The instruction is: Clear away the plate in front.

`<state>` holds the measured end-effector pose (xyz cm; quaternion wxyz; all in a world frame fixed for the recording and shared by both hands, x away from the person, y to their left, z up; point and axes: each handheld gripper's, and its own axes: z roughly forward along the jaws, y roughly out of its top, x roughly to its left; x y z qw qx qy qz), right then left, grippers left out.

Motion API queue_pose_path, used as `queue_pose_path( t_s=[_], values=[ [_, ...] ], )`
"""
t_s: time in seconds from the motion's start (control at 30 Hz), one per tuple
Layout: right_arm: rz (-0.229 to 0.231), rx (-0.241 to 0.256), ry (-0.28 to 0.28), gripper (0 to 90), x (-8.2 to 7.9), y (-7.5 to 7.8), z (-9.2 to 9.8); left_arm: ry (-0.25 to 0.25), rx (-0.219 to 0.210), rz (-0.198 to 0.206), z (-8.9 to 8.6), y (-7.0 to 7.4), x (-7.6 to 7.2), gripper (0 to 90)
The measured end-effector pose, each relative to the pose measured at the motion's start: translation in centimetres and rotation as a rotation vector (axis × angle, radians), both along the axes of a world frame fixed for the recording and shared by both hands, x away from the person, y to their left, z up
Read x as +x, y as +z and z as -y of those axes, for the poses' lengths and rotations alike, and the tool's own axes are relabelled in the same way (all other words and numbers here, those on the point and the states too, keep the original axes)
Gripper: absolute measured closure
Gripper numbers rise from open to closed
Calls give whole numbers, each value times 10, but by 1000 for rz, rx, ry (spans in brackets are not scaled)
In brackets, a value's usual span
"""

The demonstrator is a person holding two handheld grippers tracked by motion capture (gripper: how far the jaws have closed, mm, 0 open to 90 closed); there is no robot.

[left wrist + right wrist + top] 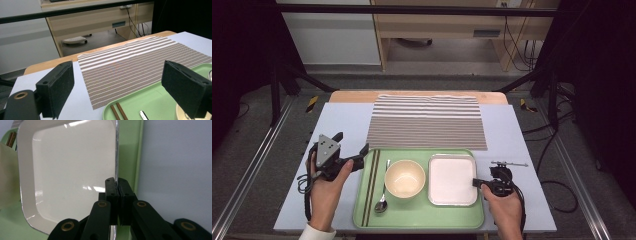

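A green tray (422, 215) holds brown chopsticks (371, 186), a metal spoon (382, 200), a cream bowl (405, 178) and a square white plate (452, 179). My right gripper (475, 182) is at the plate's right side. In the right gripper view the right gripper (117, 185) is shut on the thin right rim of the plate (70, 170). My left gripper (352, 143) hovers open just left of the tray's far left corner. The left gripper (120, 92) has wide-apart jaws with nothing between them, above the tray (150, 100) and the chopsticks (119, 112).
A brown-and-white striped placemat (427, 122) lies flat behind the tray on the pale blue table sheet (522, 145). Black frame bars and cables stand beyond the table's far corners. Bare sheet lies on both sides of the tray.
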<state>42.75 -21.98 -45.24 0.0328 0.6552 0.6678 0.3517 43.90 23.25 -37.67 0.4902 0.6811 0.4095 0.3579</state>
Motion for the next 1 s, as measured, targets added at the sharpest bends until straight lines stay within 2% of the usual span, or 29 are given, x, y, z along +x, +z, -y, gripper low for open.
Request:
queue_pose_path(
  t_s=[0.37, 0.63, 0.83, 0.9, 1.0],
  values=[
    [-4, 5, -45, 885, -8, -11, -4, -4, 8, -10, 1, -3, 1, 111],
    [8, 6, -43, 880, -9, -14, -8, 2, 13, -13, 0, -4, 2, 112],
    [70, 2, -30, 811, -11, -12, -7, 8, 14, -14, -1, -5, 3, 111],
    [112, 0, -26, 789, -13, -8, -7, 10, 13, -11, -2, -5, 3, 111],
    [179, -29, -6, 742, -14, -4, -5, 16, 12, -12, -5, -6, 4, 111]
  ],
)
